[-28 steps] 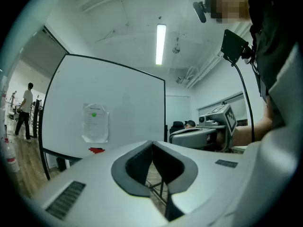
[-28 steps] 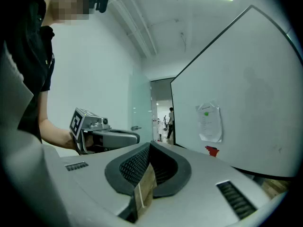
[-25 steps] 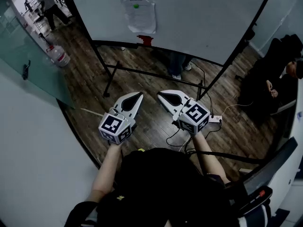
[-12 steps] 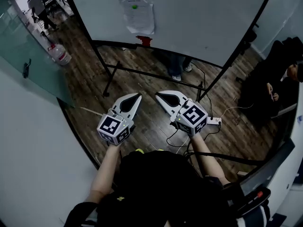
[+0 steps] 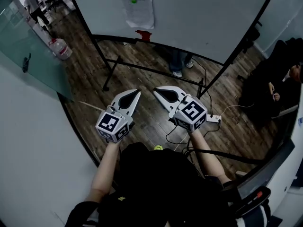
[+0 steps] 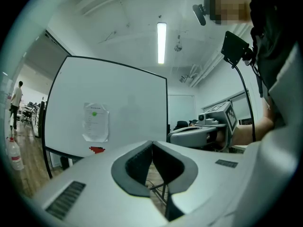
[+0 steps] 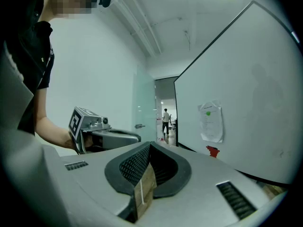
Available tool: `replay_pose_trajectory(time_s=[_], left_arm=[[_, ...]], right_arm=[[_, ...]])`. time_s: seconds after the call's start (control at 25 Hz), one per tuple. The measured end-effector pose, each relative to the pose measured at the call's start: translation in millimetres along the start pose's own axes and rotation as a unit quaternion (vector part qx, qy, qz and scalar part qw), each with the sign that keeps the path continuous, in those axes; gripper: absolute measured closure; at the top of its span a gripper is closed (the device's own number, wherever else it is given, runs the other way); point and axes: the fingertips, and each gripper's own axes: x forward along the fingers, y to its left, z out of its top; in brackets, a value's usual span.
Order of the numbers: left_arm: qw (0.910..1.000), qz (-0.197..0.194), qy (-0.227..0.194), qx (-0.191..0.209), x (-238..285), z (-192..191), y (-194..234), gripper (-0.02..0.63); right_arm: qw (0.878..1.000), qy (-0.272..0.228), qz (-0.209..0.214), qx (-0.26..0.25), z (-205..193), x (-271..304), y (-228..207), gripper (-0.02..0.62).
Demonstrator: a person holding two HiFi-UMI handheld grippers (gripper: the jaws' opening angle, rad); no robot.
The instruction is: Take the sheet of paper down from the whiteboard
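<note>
A white sheet of paper [image 5: 137,8] hangs high on the whiteboard [image 5: 203,13], pinned by a green magnet [image 5: 134,1], with a red eraser [image 5: 143,35] on the ledge below it. The left gripper view shows the sheet of paper [image 6: 95,123] far ahead, and the right gripper view shows the sheet of paper [image 7: 211,122] ahead to the right. My left gripper [image 5: 138,91] and right gripper [image 5: 155,89] are held side by side, well short of the board. Both are shut and hold nothing. Each sees the other: the right gripper [image 6: 176,135], the left gripper [image 7: 137,137].
The whiteboard stand's black legs and crossbar [image 5: 151,71] cross the wooden floor ahead. A water bottle [image 5: 61,48] stands by a glass door [image 5: 26,51] at left. A power strip with cables [image 5: 213,118] lies at right. Someone's legs [image 5: 179,63] show behind the board; a person [image 5: 284,74] sits at right.
The head view has tilted a little, so board and grippers sit slightly higher in the picture. Both grippers stay shut and side by side. The person in the corridor has walked farther off.
</note>
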Motion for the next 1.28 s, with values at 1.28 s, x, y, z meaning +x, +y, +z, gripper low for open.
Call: replay_pose_trajectory(time_s=[1.28], left_arm=[[0.9998, -0.011, -0.012, 0.008, 71, 17, 119, 0.580]], right_arm=[[1.000, 0.003, -0.024, 0.000, 11, 98, -87, 0.594]])
